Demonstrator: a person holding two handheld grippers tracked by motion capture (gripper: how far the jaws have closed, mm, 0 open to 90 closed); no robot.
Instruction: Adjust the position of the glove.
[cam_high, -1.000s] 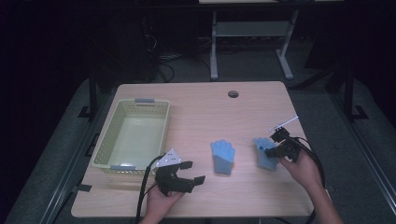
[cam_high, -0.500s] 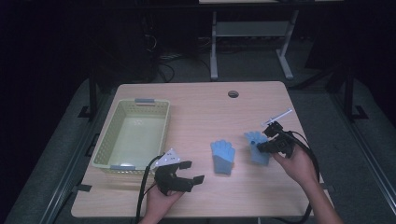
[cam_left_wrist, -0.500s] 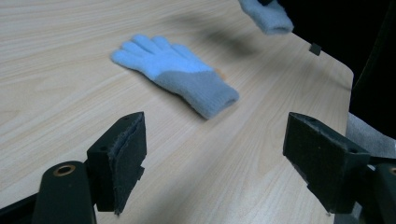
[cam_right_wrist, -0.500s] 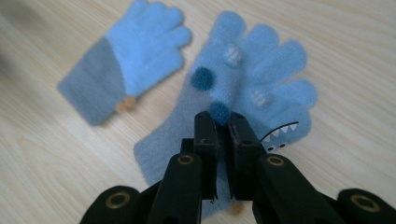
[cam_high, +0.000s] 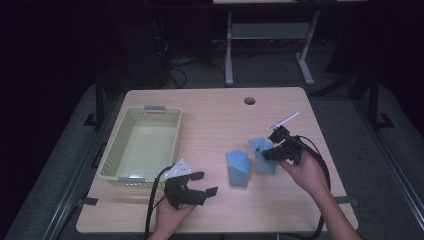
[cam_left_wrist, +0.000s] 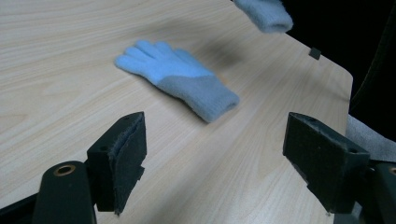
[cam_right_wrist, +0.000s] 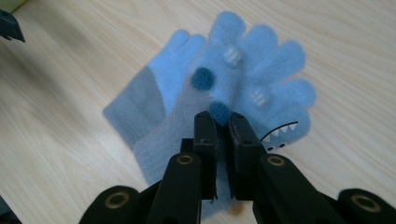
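A light blue knit glove (cam_high: 239, 169) lies flat on the wooden table (cam_high: 210, 115), also seen ahead of the left gripper's jaws (cam_left_wrist: 177, 79). A second blue glove (cam_right_wrist: 254, 79), with dark dots and a small toothy face, hangs lifted off the table with my right gripper (cam_right_wrist: 222, 122) shut on its palm. It partly overlaps the flat glove (cam_right_wrist: 140, 105) beneath it. In the high view the right gripper (cam_high: 270, 152) holds that glove (cam_high: 264, 160) just right of the flat one. My left gripper (cam_high: 206, 183) rests near the front edge, jaws wide open (cam_left_wrist: 215, 140) with nothing between them.
A pale green plastic basket (cam_high: 107, 161) stands on the table's left side, just behind the left gripper. A round cable hole (cam_high: 249, 101) sits near the far edge. The held glove's cuff (cam_left_wrist: 266, 14) hangs at the top of the left gripper view.
My right gripper has carried its glove leftward and upward, from the right part of the table to beside the flat glove. The left gripper has stayed in place.
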